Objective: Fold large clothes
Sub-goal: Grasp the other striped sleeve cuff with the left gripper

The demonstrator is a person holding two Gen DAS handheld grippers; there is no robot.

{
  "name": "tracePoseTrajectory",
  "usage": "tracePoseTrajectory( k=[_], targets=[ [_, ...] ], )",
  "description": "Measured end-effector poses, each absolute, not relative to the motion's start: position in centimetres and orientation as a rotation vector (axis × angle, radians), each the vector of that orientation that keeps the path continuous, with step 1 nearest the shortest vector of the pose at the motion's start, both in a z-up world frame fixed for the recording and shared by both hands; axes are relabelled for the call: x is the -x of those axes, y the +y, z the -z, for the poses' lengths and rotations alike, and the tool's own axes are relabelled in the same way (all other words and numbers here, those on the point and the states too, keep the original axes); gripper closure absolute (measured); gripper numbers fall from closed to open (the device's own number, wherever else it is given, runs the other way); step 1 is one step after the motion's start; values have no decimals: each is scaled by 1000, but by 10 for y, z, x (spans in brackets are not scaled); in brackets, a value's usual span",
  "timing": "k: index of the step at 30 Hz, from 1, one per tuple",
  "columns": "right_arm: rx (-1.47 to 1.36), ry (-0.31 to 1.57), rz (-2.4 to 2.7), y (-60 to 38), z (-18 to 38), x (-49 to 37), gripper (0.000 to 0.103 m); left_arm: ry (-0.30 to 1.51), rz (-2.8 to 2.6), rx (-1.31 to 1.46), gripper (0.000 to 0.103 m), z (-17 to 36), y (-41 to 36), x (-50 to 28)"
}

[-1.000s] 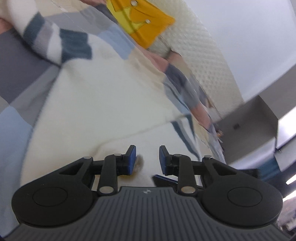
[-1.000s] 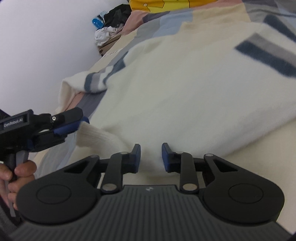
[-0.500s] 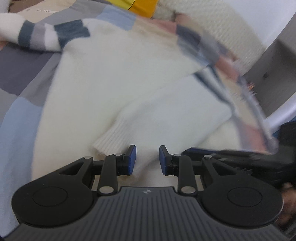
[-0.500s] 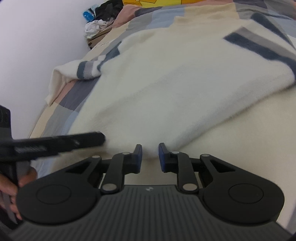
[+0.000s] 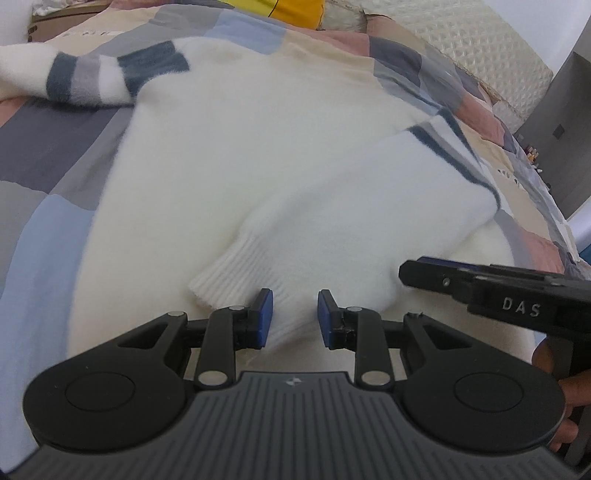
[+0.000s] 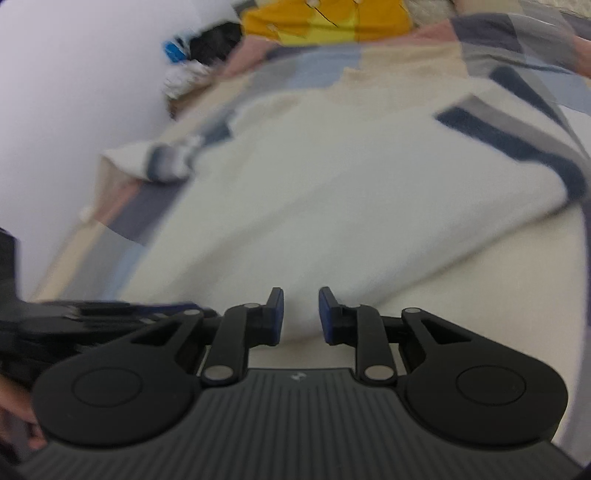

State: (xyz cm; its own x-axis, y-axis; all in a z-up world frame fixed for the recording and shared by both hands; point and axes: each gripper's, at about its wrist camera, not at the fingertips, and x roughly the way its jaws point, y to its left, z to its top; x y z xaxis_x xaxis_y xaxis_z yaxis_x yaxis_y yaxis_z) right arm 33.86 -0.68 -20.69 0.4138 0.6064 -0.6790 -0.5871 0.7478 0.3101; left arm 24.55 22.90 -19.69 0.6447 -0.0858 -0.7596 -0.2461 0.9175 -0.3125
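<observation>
A fluffy cream sweater [image 5: 258, 147] with blue-grey striped sleeves lies flat on a patchwork bedspread [image 5: 48, 155]. One sleeve is folded across the body. Its ribbed cuff [image 5: 229, 280] reaches into my left gripper [image 5: 295, 317], whose blue pads sit narrowly apart with the cuff's corner pinched between them. My right gripper [image 6: 301, 314] is shut on the edge of the same sleeve [image 6: 369, 221], further along it. The two tools are close together. A finger [image 5: 436, 277] of the right tool shows at the right of the left wrist view.
A yellow cushion [image 6: 325, 18] and a quilted headboard [image 5: 461, 48] lie at the far end of the bed. A pile of clothes [image 6: 207, 44] sits by the white wall. A grey cabinet [image 5: 569, 110] stands at the right. A hand [image 5: 554, 369] holds the right tool.
The left gripper has rolled and dropped toward the sweater, so the cuff now shows at its fingers. The right jaws have narrowed slightly on the sleeve. The two tools have come closer together.
</observation>
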Motion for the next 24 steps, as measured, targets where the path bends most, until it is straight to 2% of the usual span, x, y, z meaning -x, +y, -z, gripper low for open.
tracePoseTrajectory(
  k=[3,8,13,14,15,18,20,21,24],
  targets=[
    [-29,862,-760,-8,205,-337,79,870,-97,429,71,196,230,-245],
    [-21,882,-751,-5,213,-340,81,859,-98,442,71,196,232,-245],
    [-33,900,-741,-6,217,-341,82,754,-134,489,68,180,245,-233],
    [-28,898,-741,-6,216,-341,82,723,-153,503,65,176,249,-229],
    [-25,898,-739,-5,216,-340,82,690,-176,524,57,172,255,-225],
    [7,885,-735,-1,215,-337,81,618,-245,567,55,159,279,-215],
    [42,866,-739,2,214,-335,81,597,-302,571,45,149,298,-213],
    [52,859,-740,2,214,-334,81,579,-333,570,34,143,311,-211],
    [55,851,-747,1,215,-333,81,529,-447,569,32,131,356,-201]
  ],
)
